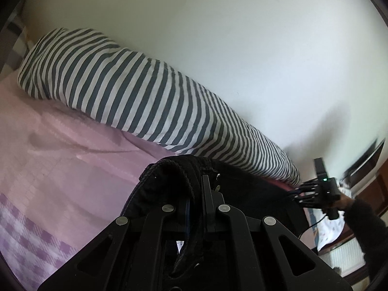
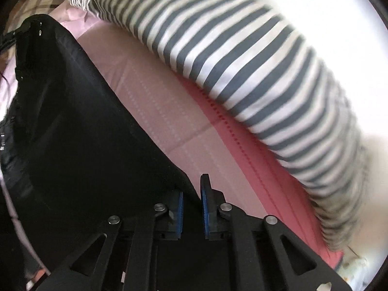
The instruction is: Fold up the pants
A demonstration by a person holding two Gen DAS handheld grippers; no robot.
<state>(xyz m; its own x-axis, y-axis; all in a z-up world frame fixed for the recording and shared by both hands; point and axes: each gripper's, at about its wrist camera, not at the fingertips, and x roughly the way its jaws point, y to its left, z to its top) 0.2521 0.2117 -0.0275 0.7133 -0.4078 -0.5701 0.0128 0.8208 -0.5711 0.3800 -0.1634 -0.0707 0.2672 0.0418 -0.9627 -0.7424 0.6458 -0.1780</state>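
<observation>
Now both tools grip the black pants: left tool clamps the waistband, right tool pinches cloth, above the bed.

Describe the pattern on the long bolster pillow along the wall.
Grey and white stripes on the bolster pillow, clearest in the left wrist view.

Black two-finger left gripper clamped on black fabric, black blue-padded right gripper pinched likewise.
</observation>
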